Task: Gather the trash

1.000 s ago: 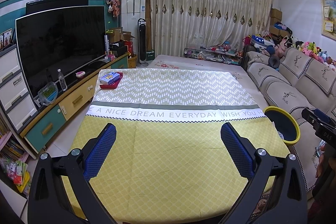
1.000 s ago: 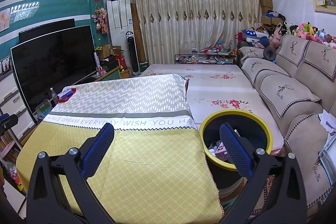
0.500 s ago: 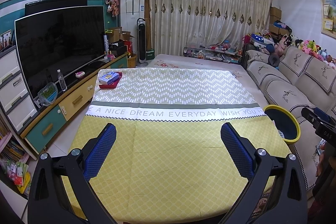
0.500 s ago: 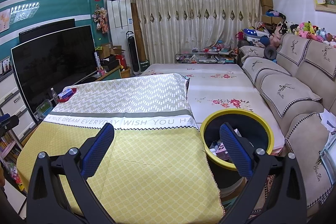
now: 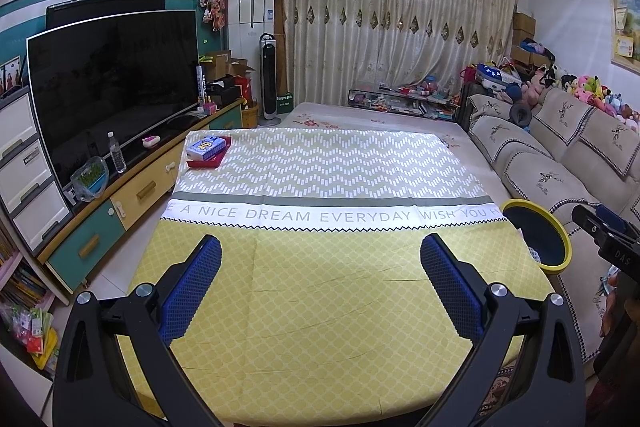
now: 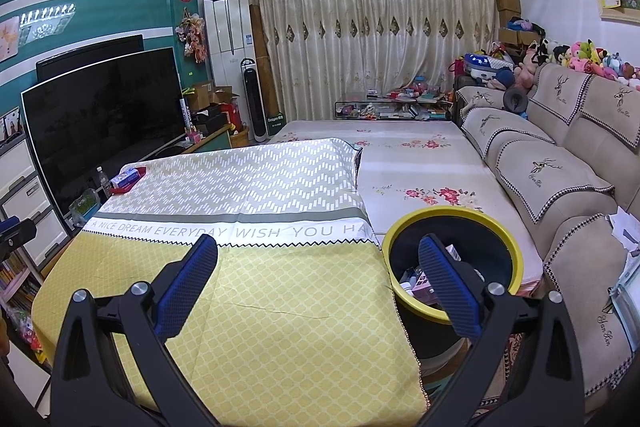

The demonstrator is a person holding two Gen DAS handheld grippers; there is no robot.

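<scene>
Looks pretty much done: both the left gripper (image 5: 320,267) and right gripper (image 6: 318,265) hang wide open and empty, trash (image 6: 420,281) sits in the bin (image 6: 516,251) beside the tablecloth (image 6: 280,307), which shows only a box (image 5: 206,148) far off.

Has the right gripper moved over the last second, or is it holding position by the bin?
No. The right gripper sits as it did a second ago: open and empty, its right finger in front of the yellow-rimmed bin, same spot beside the tablecloth.
</scene>
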